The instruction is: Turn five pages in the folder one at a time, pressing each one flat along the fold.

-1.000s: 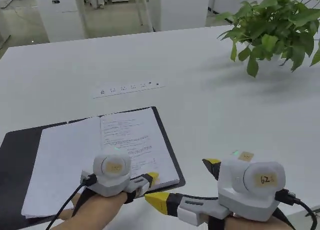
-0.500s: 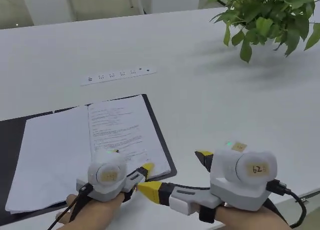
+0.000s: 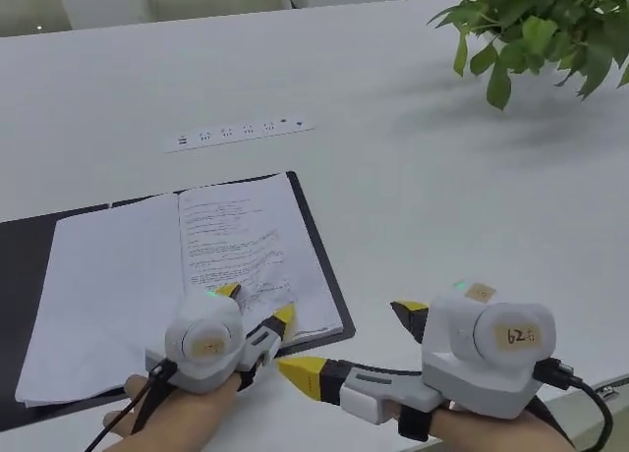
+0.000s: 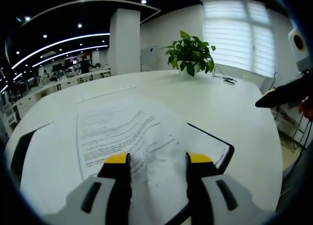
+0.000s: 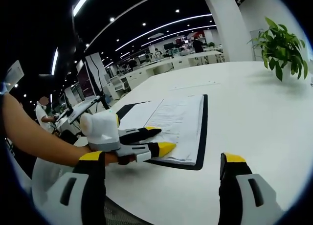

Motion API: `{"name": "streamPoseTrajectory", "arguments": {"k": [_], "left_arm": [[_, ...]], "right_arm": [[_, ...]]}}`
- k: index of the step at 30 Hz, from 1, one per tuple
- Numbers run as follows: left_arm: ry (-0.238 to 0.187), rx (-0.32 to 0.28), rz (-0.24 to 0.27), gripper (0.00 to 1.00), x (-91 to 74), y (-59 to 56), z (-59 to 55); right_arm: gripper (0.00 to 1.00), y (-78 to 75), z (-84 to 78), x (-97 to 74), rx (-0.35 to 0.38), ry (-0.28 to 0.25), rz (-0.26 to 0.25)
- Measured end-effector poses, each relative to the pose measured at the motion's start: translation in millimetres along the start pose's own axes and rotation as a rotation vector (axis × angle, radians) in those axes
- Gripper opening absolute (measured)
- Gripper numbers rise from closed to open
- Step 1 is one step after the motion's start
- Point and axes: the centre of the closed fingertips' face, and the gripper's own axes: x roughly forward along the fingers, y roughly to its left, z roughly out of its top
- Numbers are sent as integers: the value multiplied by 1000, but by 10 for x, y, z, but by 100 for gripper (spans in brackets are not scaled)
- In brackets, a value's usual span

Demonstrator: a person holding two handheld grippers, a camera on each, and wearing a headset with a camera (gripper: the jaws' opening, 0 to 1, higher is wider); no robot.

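Note:
A black folder (image 3: 313, 238) lies open near the table's front edge, a blank white page (image 3: 108, 285) on its left and a printed page (image 3: 246, 246) on its right. My left gripper (image 3: 257, 304) is open over the printed page's lower right part, yellow tips spread; in the left gripper view (image 4: 158, 159) the printed page (image 4: 122, 129) lies under the jaws, and contact cannot be told. My right gripper (image 3: 351, 340) is open, off the folder's right corner above bare table. In the right gripper view (image 5: 163, 157) the left gripper (image 5: 159, 139) sits ahead on the folder (image 5: 202, 132).
A potted green plant (image 3: 541, 29) stands at the far right of the white table (image 3: 442, 177). A flush power-socket strip (image 3: 246, 133) runs beyond the folder. The table's front edge is close under both hands.
The headset camera has shifted. My left gripper has edged forward over the printed page's lower part, with both of its tips now showing. The right gripper has stayed near the folder's corner.

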Motion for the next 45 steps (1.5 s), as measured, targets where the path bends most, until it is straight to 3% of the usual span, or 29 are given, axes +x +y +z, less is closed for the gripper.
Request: {"name": "streamPoseTrajectory", "arguments": {"k": [6,19,23,30,36,41,45], "left_arm": [[10,-34,7,39,10,50,10],[31,-29,5,26,4,116,12],[27,-79,15,21,0,174,18],[20,-120,-2,18,-14,195,27],[14,-122,-7,18,-15,196,32],[11,-123,-8,18,-15,196,33],[11,-124,-9,18,-14,195,32]], "right_arm": [[97,2,1,16,0,7,2],[95,38,15,122,7,21,24],[90,66,9,186,92,37,46],[84,95,44,247,85,25,47],[68,141,-22,473,191,56,81],[57,44,2,670,317,48,71],[53,-32,-22,772,373,56,56]]}}
